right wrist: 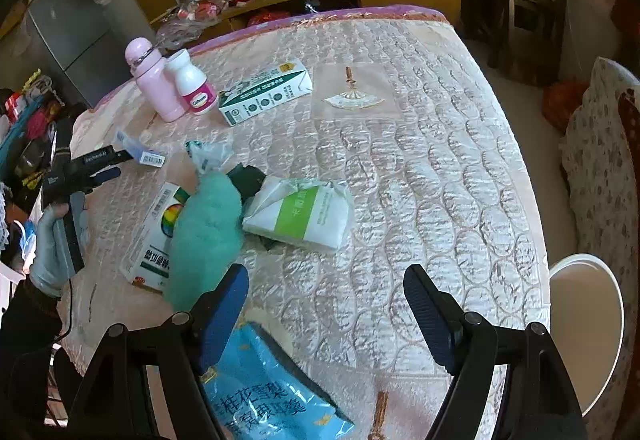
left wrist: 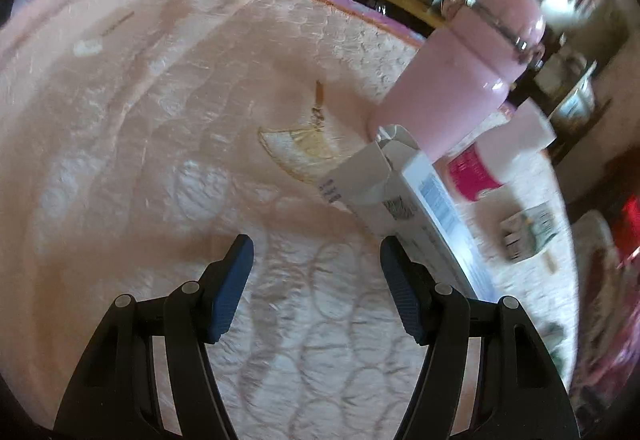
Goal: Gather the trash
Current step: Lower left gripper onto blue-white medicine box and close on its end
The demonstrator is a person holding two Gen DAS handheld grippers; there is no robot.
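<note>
Trash lies scattered on a pink quilted table cover. My left gripper stands open over bare cover, nothing between its pads. A small white and blue box lies just outside its right finger. In the right wrist view the left gripper is at the table's left edge, next to that box. My right gripper hangs open above the cover, holding nothing. A blue snack bag lies under its left finger. Ahead are a white and green tissue pack, a crumpled wrapper and a green and white carton.
A pink bottle and a white pill bottle stand at the far left. A green fluffy thing covers part of a rainbow-printed box. A gloved hand holds the left gripper. A white stool stands right of the table.
</note>
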